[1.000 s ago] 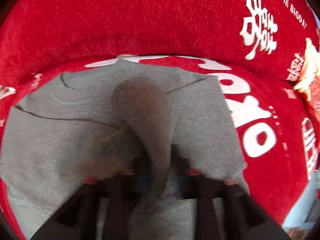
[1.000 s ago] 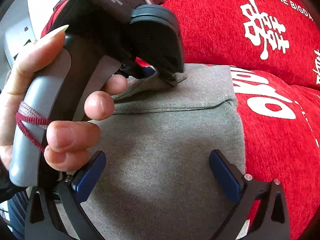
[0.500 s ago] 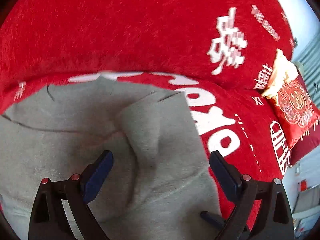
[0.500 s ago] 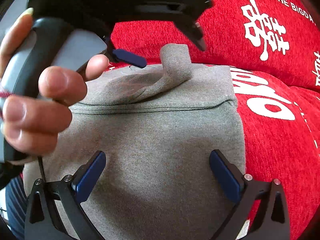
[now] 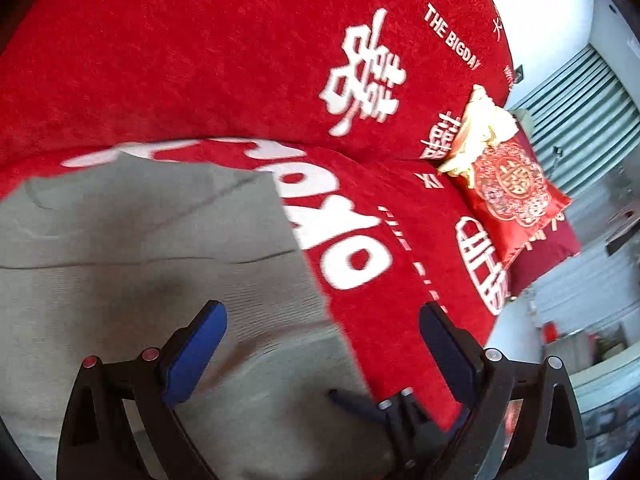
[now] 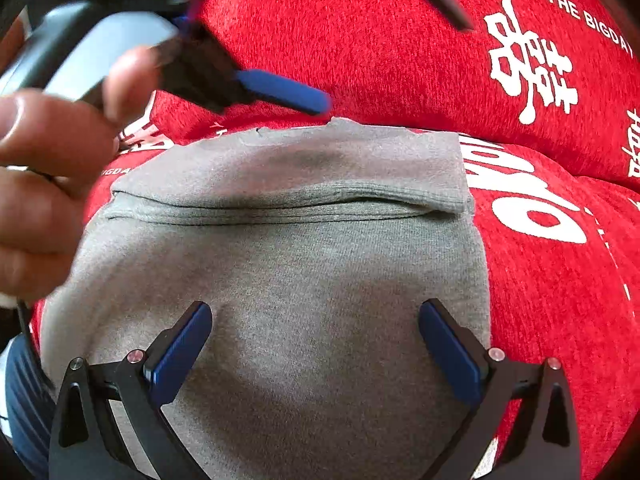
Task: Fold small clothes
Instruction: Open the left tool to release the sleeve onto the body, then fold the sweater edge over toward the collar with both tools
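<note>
A grey knit garment point(image 6: 304, 264) lies flat on the red sofa seat; its far part is folded over into a band point(image 6: 320, 168). It also shows in the left wrist view point(image 5: 152, 256). My left gripper point(image 5: 320, 344) is open and empty above the garment's right edge. In the right wrist view the left gripper's blue pad point(image 6: 288, 90) hovers above the garment's far edge, held by a hand point(image 6: 48, 176). My right gripper point(image 6: 316, 340) is open and empty over the near part of the garment.
The red sofa cover point(image 6: 540, 280) with white lettering lies under and behind the garment; the backrest point(image 5: 240, 52) rises behind. A red and gold cushion point(image 5: 508, 188) sits at the seat's right end. The sofa's front edge point(image 5: 472, 360) drops off at the right.
My left gripper let go of the grey fold, opened and lifted away toward the right. The raised piece of cloth has dropped flat into a folded band. My right gripper stayed still.
</note>
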A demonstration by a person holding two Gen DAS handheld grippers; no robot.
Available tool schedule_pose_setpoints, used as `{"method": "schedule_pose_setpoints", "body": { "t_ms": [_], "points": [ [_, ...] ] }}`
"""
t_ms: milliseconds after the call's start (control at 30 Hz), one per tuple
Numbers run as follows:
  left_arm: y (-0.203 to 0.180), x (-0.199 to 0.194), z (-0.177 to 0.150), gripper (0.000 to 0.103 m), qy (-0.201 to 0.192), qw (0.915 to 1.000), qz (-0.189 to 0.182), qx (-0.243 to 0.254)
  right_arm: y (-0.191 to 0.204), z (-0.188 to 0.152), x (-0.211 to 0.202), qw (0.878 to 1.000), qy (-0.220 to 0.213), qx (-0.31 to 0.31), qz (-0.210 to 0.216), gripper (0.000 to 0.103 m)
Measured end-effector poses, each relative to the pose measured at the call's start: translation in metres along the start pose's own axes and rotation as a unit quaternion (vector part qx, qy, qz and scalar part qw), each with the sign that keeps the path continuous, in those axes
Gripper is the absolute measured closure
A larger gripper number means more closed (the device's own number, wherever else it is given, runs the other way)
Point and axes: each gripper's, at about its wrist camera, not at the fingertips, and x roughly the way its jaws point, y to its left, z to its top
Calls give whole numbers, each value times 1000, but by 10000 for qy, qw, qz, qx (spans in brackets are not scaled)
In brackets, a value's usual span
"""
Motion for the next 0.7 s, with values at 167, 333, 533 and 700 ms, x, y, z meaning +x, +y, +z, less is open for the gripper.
{"method": "schedule_pose_setpoints", "body": {
  "t_ms": [167, 333, 533, 700],
  "points": [
    [35, -34, -22, 6, -361, 9861, 1617, 145, -5, 13, -15, 9993, -279, 251, -20, 0],
    [82, -64, -48, 6, -647, 9523, 2983, -31, 12, 48, 0, 9993, -302, -58, -221, 0],
    [123, -73, -66, 6, -661, 9429, 3250, -313, 34, 79, 36, 9998, 15, -154, -111, 0],
    [149, -58, -73, 6, -465, 9448, 3213, -445, 14, 84, 69, 9958, 627, 159, -642, 0]
  ]
}}
